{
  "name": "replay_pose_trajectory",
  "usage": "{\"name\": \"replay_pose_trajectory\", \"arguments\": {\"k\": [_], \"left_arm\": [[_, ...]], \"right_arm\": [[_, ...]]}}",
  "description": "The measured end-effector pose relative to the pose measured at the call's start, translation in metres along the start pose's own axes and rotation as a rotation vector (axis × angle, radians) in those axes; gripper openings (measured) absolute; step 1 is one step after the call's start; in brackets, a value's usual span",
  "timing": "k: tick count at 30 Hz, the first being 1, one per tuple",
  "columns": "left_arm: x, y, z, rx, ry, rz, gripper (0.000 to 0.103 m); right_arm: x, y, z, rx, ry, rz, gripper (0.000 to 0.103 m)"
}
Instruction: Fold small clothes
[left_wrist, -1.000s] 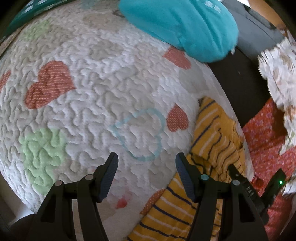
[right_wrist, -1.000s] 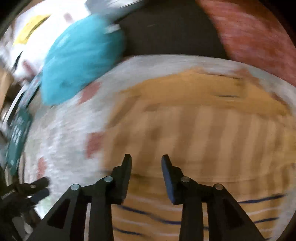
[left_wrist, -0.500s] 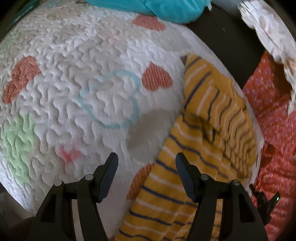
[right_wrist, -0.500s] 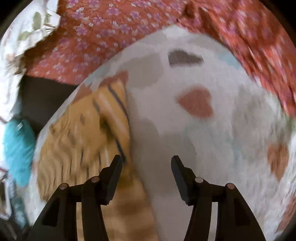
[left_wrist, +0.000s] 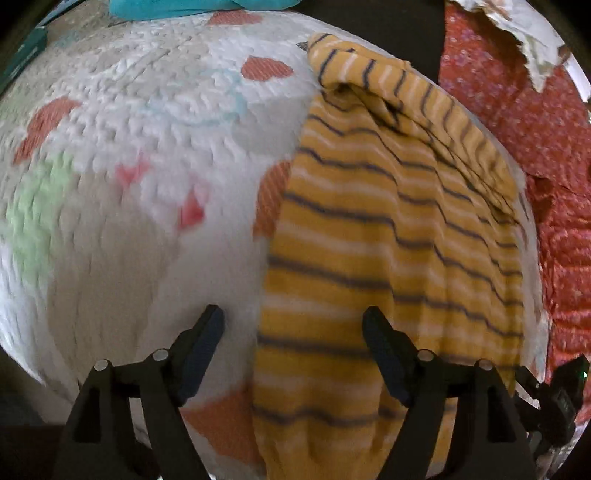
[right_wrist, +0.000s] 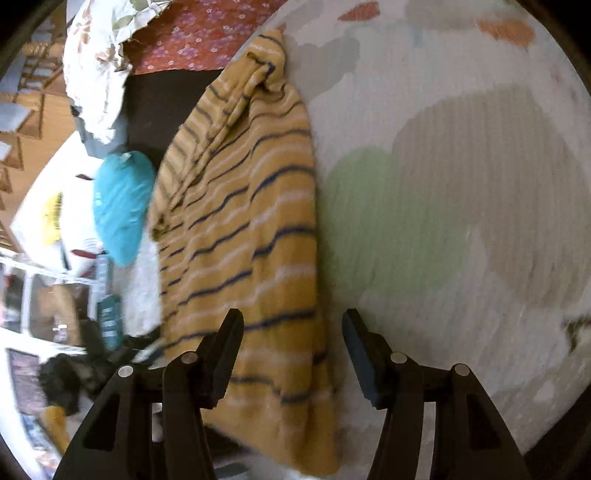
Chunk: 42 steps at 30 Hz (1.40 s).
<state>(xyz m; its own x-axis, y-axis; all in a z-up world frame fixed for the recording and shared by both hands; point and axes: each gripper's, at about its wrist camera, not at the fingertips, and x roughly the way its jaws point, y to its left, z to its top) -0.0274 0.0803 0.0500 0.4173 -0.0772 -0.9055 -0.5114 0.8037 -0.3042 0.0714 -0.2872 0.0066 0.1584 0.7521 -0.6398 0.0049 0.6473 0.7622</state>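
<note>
A small mustard-yellow garment with navy and white stripes (left_wrist: 369, 229) lies on a white quilted mat with coloured hearts (left_wrist: 147, 147); its far edge is folded over. My left gripper (left_wrist: 293, 332) is open above the garment's near left edge, one finger over the mat and one over the cloth. In the right wrist view the same garment (right_wrist: 251, 206) lies lengthwise on the mat (right_wrist: 461, 184). My right gripper (right_wrist: 291, 343) is open over the garment's near right edge. Neither gripper holds anything.
A teal cloth bundle (left_wrist: 207, 5) lies at the mat's far edge and shows in the right wrist view (right_wrist: 122, 206). Red floral fabric (left_wrist: 535, 147) and a white floral cloth (right_wrist: 99, 59) lie beyond the mat. Boxes and clutter (right_wrist: 55, 229) stand at the left.
Both grippers have swung over the striped garment and come closer to it. The left moved right toward its edge. The right turned from the bare mat to the garment's edge.
</note>
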Motion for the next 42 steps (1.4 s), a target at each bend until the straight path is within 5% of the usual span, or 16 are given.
{"name": "replay_pose_trajectory", "arguments": {"k": [3,12,16,21,24,25,27,29,32,36,42], "left_arm": [[-0.002,-0.002,-0.023,-0.013,0.033,-0.057,0.083],[-0.002,-0.006,-0.054,-0.027,0.09,-0.125,0.083],[-0.005,-0.004,-0.054,-0.023,0.094,-0.059,0.058],[-0.008,0.005,-0.054,-0.095,0.116,-0.159,0.037],[-0.006,0.006,-0.056,-0.113,0.106,-0.187,0.04],[-0.005,0.007,-0.055,-0.136,0.1,-0.203,0.043],[-0.002,0.013,-0.054,-0.209,0.097,-0.284,0.068],[0.0,0.011,-0.052,-0.226,0.112,-0.288,0.067],[-0.001,0.001,-0.049,-0.153,0.141,-0.147,0.014],[-0.008,0.009,-0.047,-0.218,0.156,-0.18,0.014],[-0.03,0.0,-0.044,-0.172,0.125,-0.141,0.013]], "right_arm": [[0.011,-0.007,-0.015,0.05,0.055,0.09,0.061],[0.016,-0.004,-0.033,0.021,0.063,0.143,0.061],[0.014,-0.003,-0.039,-0.004,0.061,0.133,0.061],[0.019,0.016,-0.044,-0.087,0.065,0.07,0.057],[0.027,0.024,-0.05,-0.125,0.089,0.036,0.042],[0.03,0.026,-0.051,-0.133,0.09,0.026,0.042],[0.032,0.027,-0.052,-0.139,0.087,0.01,0.042],[0.033,0.029,-0.05,-0.143,0.092,-0.003,0.041],[0.036,0.031,-0.048,-0.151,0.101,-0.07,0.014],[0.032,0.029,-0.045,-0.126,0.124,-0.057,0.01],[0.02,0.034,-0.047,-0.139,0.137,-0.05,0.009]]}}
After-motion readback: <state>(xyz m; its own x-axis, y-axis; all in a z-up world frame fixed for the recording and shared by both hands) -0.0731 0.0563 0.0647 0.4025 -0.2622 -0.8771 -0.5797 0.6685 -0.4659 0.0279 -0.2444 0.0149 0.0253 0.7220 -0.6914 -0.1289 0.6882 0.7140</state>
